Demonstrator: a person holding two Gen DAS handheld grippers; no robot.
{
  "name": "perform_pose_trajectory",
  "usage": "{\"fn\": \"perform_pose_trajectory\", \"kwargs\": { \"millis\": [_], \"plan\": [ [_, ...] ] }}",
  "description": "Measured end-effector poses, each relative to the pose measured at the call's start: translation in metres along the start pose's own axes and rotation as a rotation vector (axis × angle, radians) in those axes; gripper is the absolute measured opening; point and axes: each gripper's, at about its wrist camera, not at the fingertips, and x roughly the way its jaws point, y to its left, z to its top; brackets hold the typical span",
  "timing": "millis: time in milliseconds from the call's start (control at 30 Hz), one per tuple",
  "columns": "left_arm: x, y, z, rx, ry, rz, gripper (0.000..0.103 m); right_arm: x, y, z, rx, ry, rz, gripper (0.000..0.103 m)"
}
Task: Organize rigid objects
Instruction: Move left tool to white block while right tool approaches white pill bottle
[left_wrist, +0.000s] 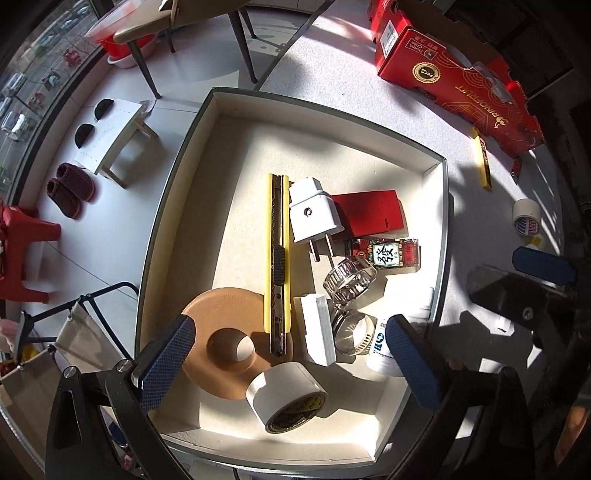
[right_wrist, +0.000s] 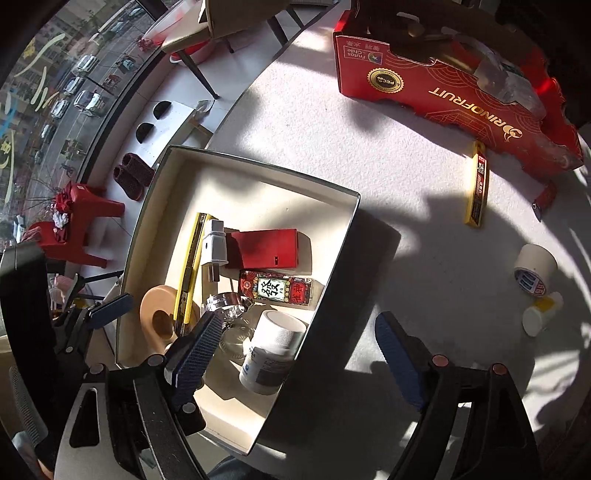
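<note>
A shallow white box (left_wrist: 221, 110) (right_wrist: 258, 173) on the table holds a yellow utility knife (left_wrist: 279, 258), white plug (left_wrist: 312, 214), red case (left_wrist: 369, 214), brown ring (left_wrist: 225, 332), tape roll (left_wrist: 288, 397), hose clamps (left_wrist: 349, 277) and a white bottle (right_wrist: 271, 350). My left gripper (left_wrist: 291, 362) is open and empty above the box's near end. My right gripper (right_wrist: 299, 354) is open and empty, straddling the box's right wall over the bottle. On the table outside lie a yellow blade pack (right_wrist: 478, 184), a tape roll (right_wrist: 533, 269) and a small yellow-white bottle (right_wrist: 541, 312).
A red fruit carton (right_wrist: 461, 92) (left_wrist: 458, 85) stands at the table's far side, with a small red item (right_wrist: 545, 197) beside it. Beyond the table edge are chairs, a low white stool (left_wrist: 118, 136), slippers and red stools on the floor.
</note>
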Motion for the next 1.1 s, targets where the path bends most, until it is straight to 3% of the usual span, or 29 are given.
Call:
{"fn": "perform_pose_trajectory", "kwargs": {
  "millis": [267, 467, 533, 700, 867, 1100],
  "plan": [
    [-0.006, -0.054, -0.019, 0.159, 0.042, -0.052, 0.103, 0.001, -0.091, -0.095, 0.276, 0.056, -0.02, 0.086],
    [-0.001, -0.138, -0.036, 0.372, 0.088, -0.065, 0.103, 0.004, -0.177, -0.157, 0.587, 0.101, -0.011, 0.086],
    [0.003, -0.165, -0.041, 0.431, 0.093, -0.066, 0.103, 0.001, -0.194, -0.171, 0.64, 0.094, -0.004, 0.086],
    [0.024, -0.233, -0.043, 0.532, 0.101, -0.057, 0.103, -0.003, -0.218, -0.199, 0.676, 0.102, -0.004, 0.086],
    [0.054, -0.283, -0.038, 0.542, 0.109, -0.046, 0.103, -0.007, -0.238, -0.223, 0.683, 0.111, -0.017, 0.086],
    [0.089, -0.313, -0.042, 0.592, 0.101, 0.042, 0.103, -0.016, -0.261, -0.237, 0.664, 0.095, -0.049, 0.086]
  ]
}}
